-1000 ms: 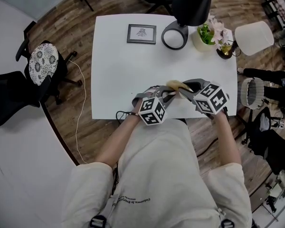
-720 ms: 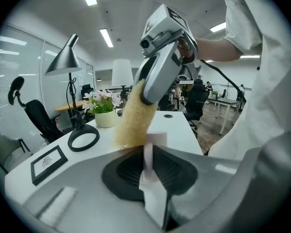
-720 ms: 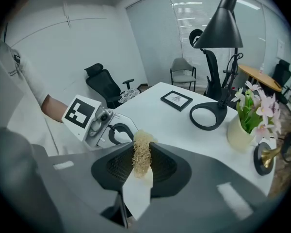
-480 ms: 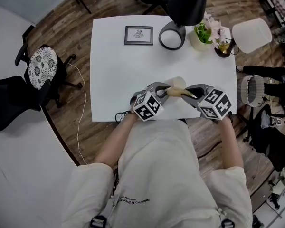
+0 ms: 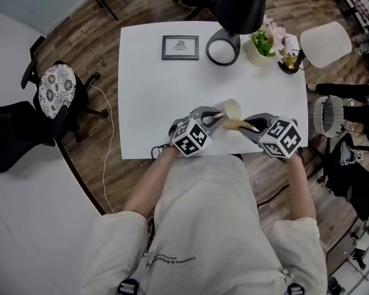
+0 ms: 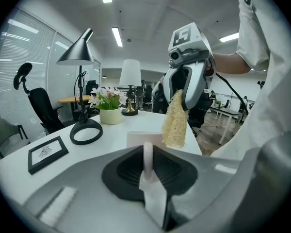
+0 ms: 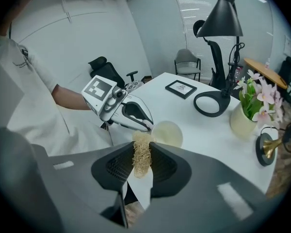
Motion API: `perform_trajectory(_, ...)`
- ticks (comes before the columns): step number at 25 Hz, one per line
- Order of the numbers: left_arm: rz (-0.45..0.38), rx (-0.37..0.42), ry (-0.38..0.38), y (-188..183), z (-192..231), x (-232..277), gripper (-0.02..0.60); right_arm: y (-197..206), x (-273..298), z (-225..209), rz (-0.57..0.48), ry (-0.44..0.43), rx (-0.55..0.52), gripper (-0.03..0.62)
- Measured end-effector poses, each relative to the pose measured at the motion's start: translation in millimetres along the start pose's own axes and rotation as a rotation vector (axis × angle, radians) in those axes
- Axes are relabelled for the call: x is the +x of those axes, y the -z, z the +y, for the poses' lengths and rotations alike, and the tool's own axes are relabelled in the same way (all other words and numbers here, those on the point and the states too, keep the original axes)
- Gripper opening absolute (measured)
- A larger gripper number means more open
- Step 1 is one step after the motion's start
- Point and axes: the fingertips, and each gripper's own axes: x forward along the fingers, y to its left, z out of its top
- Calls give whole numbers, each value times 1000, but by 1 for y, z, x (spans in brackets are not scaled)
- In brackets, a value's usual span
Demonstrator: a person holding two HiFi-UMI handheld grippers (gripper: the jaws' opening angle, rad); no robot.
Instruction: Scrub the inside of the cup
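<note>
cream cup (image 5: 232,109) is being held tilted near the white table's (image 5: 147,91) front edge, its thin handle (image 6: 147,155) pinched in the left gripper's (image 5: 214,117) closed jaws. the right gripper (image 5: 251,126) is pointing in from the right, clamping a straw-coloured loofah (image 5: 237,125) just beside the cup's rim. bare tabletop is lying open beyond, the picture frame (image 5: 179,46), lamp base (image 5: 222,50) and flower pot (image 5: 262,53) sitting well apart along the far edge.
</note>
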Motion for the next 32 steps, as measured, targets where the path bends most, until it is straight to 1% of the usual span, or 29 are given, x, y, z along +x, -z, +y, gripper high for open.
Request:
perform_trajectory(5, 7, 10, -18, -1, 2, -2, 48, 4, 7, -2, 2, 20, 16, 106)
perform_trajectory(9, 13, 11, -30, 0, 5, -5, 48, -3, 12, 5, 11, 38, -19, 106)
perform_trajectory(11, 11, 8, -32, 1, 6, -5, 48, -6, 13, 14, 21, 20, -46, 106)
perform_trajectory(14, -1, -16, -35, 1, 8, -6, 48, -7, 20, 36, 47, -52, -83, 106)
perform_trajectory(15, -6, -21, -34, 1, 8, -7, 48, -6, 24, 39, 59, -53, -95, 107)
perform_trajectory(17, -15, -20, -25, -3, 5, -8, 48, -4, 34, 36, 65, -16, -101, 107)
perform_trajectory(21, -28, -2, -14, -11, -4, -9, 48, -6, 49, 24, 24, 60, -36, 107)
perform_trajectory(22, -27, 4, -16, -11, -5, -10, 48, -5, 50, 23, 10, 64, -1, 107)
perform_trajectory(25, -37, 4, -18, -10, -9, -12, 48, 6, 48, 18, -54, 40, 153, 107)
perform_trajectory(27, -50, -6, -21, -12, -8, -13, 48, 14, 45, 11, -82, 36, 217, 107)
perform_trajectory(29, -59, -5, -19, -15, -8, -13, 49, 20, 43, 5, -92, 43, 246, 107)
perform_trajectory(32, -65, 19, -9, -21, -11, -14, 52, 25, 42, 0, -81, 61, 253, 109)
